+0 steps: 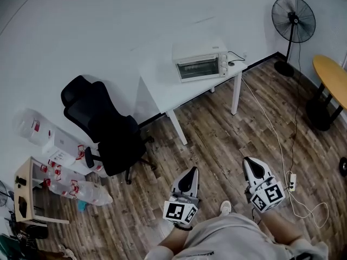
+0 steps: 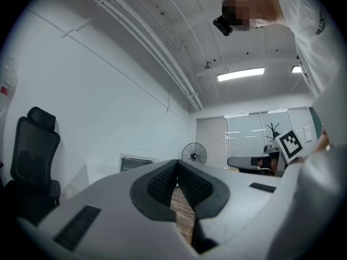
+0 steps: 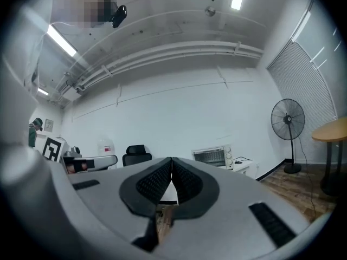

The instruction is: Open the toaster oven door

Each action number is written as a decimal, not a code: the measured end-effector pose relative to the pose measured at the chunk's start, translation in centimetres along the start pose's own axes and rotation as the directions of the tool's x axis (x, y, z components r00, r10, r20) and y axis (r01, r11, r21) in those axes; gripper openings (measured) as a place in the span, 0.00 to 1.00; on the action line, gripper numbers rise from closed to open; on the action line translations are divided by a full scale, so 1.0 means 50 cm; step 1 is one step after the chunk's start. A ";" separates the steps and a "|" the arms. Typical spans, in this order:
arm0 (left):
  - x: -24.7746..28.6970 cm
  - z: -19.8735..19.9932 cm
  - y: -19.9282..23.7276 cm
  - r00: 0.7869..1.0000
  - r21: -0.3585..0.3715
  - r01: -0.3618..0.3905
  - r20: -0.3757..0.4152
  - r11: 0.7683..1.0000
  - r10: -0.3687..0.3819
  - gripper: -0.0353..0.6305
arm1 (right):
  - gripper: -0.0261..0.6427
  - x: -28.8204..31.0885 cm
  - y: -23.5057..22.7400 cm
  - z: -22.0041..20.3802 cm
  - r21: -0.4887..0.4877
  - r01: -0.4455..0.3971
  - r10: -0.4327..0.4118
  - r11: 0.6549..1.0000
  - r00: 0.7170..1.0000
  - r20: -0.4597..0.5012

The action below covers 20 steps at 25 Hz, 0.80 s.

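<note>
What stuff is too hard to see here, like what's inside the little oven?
Inside of the toaster oven: head view, too far and small, behind dim glass.
Lower half of the toaster oven: left gripper view, hidden by the body of the left gripper.
The round table: head view, cut off by the right edge.
Markings on the oven knobs: right gripper view, too small.

White worktop against the wall, bearing a closed toaster oven toward its right end. The wood-plank floor carries a black office chair left of the worktop, a pedestal fan at far right, and a power strip.
</note>
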<state>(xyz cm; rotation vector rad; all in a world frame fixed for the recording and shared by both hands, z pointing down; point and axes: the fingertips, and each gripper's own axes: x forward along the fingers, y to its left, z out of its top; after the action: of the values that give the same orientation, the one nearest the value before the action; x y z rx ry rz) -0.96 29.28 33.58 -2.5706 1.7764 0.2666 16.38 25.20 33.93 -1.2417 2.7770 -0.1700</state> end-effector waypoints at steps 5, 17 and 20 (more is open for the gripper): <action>0.083 -0.004 -0.016 1.000 0.003 -0.019 0.012 1.000 0.019 0.06 | 0.06 0.031 -0.083 0.015 0.002 -0.030 0.030 1.000 1.000 0.005; 0.201 -0.047 -0.037 0.999 0.007 -0.034 -0.030 0.999 0.034 0.06 | 0.06 0.068 -0.221 -0.002 0.039 -0.026 0.027 0.999 0.999 -0.023; 0.218 -0.057 -0.022 0.998 0.009 -0.031 -0.049 0.999 0.031 0.06 | 0.06 0.083 -0.231 -0.010 0.049 -0.022 0.023 0.999 0.999 -0.028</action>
<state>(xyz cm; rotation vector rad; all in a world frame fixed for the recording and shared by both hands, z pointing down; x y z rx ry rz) 4.22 19.30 34.75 -2.5678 1.8307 0.1968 22.06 14.52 35.89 -1.2058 2.7912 -0.2542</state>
